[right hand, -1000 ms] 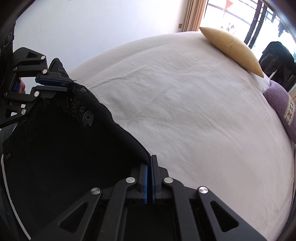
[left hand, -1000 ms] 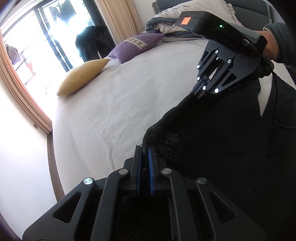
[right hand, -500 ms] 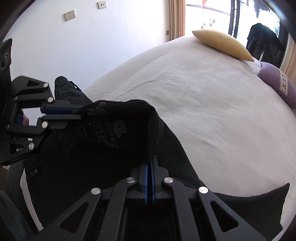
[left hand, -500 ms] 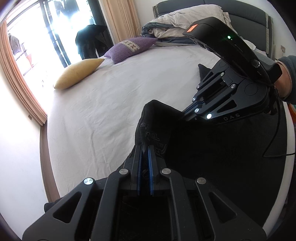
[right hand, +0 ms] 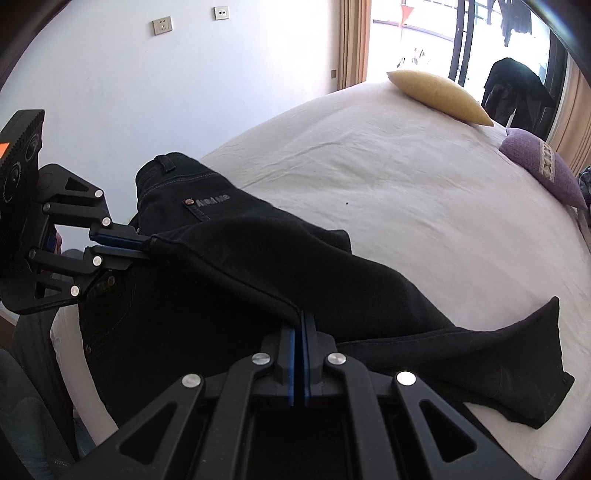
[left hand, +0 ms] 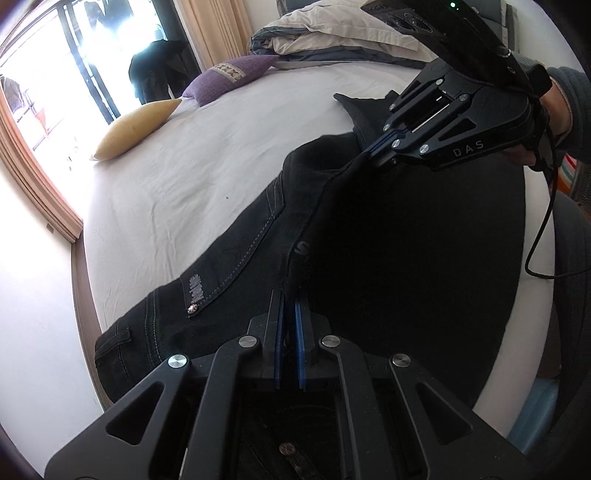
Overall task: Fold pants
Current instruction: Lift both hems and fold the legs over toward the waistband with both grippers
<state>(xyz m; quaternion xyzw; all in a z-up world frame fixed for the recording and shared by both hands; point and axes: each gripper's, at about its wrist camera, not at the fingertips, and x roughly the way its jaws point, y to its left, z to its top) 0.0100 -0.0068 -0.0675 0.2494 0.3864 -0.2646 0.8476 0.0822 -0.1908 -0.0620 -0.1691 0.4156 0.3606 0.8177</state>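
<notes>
Black pants (left hand: pixel 258 236) lie along the near edge of a white bed (left hand: pixel 207 158), waistband and back pocket at the left. My left gripper (left hand: pixel 289 295) is shut on an edge of the pants. My right gripper (right hand: pixel 298 314) is shut on the same edge further along, so the cloth stretches between them just above the lower layer. The right gripper shows in the left wrist view (left hand: pixel 373 153), the left gripper in the right wrist view (right hand: pixel 147 245). The doubled pants (right hand: pixel 332 266) end in a fold (right hand: pixel 535 354) at the right.
A yellow pillow (left hand: pixel 136 129) and a purple pillow (left hand: pixel 232 74) lie at the bed's far side by a glass door. Folded bedding (left hand: pixel 332 33) is piled at the headboard. A white wall (right hand: pixel 184 92) runs along the bed's left edge. A cable (left hand: pixel 546 221) hangs from the right gripper.
Both grippers have drawn the held edge back toward the near side and lowered it. The pants now lie doubled on the bed with the waistband and pocket showing.
</notes>
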